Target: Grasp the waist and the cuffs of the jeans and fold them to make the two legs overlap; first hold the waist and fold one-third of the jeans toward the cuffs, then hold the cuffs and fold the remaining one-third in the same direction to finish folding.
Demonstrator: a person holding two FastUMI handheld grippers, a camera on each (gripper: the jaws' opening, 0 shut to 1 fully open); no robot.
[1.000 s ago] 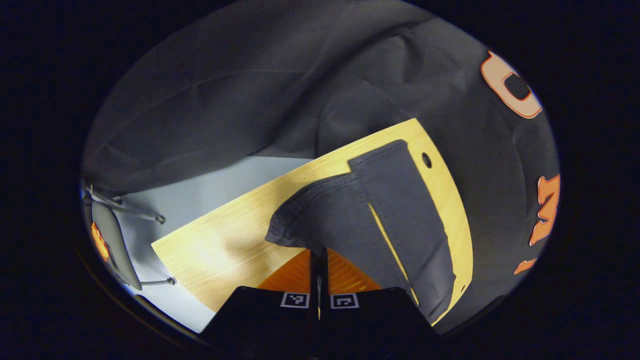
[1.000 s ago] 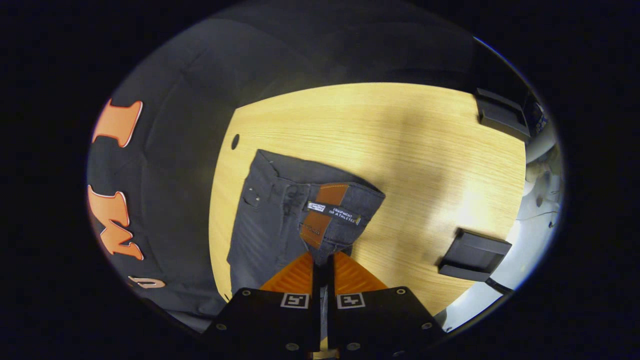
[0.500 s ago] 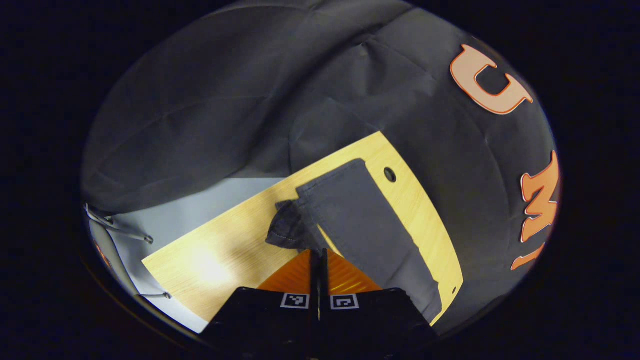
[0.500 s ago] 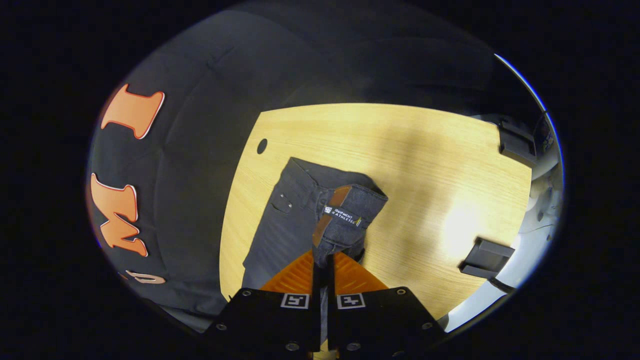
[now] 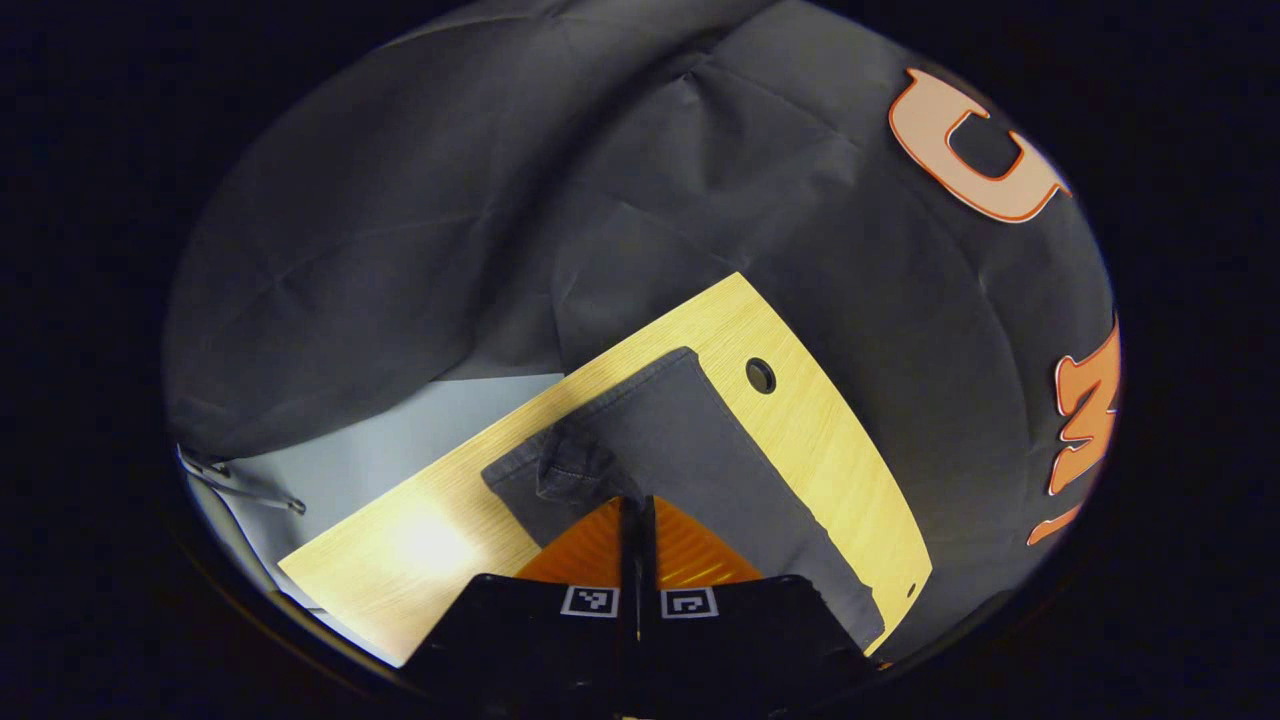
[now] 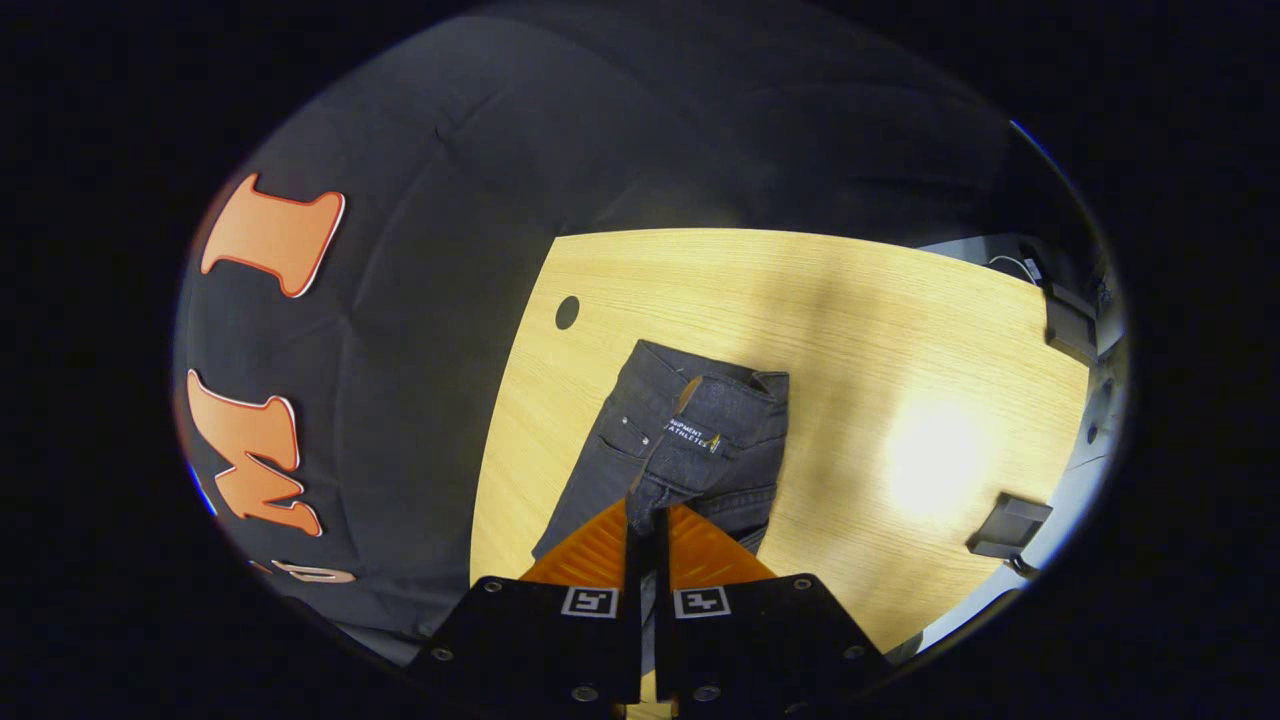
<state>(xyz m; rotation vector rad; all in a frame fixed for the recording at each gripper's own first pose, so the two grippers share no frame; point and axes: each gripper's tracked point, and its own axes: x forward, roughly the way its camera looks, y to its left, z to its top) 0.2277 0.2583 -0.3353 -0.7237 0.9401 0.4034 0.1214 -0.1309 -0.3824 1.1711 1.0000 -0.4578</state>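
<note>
Dark grey jeans [image 5: 700,470] lie along the wooden table [image 5: 830,450] near its far edge. In the left gripper view, my left gripper [image 5: 636,505] is shut on the cuff of the near leg, and that leg hangs folded towards the other leg. In the right gripper view, the waist [image 6: 700,430] of the jeans is lifted and curled over, with its inner label showing. My right gripper [image 6: 641,515] is shut on the waistband there.
The table [image 6: 800,290] has a round cable hole [image 6: 567,312] near the black cloth wall, also seen as a hole [image 5: 760,375] beside the jeans. Black blocks [image 6: 1008,525] sit at the table's right edge. Pale floor [image 5: 400,430] lies beyond the left end.
Both grippers rose and carried their held parts towards the far leg. The near leg now lies almost over the other, and the waist has curled over further, hiding its brown patch.
</note>
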